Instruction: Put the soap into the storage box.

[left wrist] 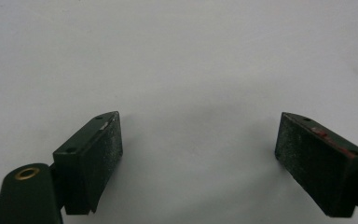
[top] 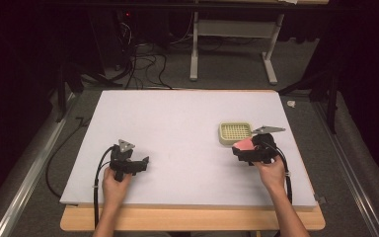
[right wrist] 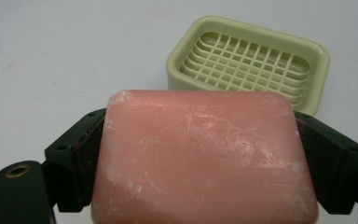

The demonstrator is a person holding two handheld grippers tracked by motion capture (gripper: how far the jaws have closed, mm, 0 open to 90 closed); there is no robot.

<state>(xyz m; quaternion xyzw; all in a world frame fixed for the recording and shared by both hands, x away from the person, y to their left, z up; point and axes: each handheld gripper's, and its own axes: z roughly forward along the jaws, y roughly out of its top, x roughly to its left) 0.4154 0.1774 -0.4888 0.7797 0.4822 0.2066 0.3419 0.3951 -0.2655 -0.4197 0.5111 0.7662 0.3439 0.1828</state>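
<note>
Both forearms come in from the near edge of the white table top [top: 177,118], well apart; the left hand [top: 114,183] grips the left gripper [top: 143,162] low over the near left part of that top, its jaws spread wide with nothing between the pads [left wrist: 105,149]; the right hand [top: 271,170] holds the right gripper [top: 238,150] over the near right part, its jaws clamped on either side of a pink soap bar [right wrist: 200,158]
</note>
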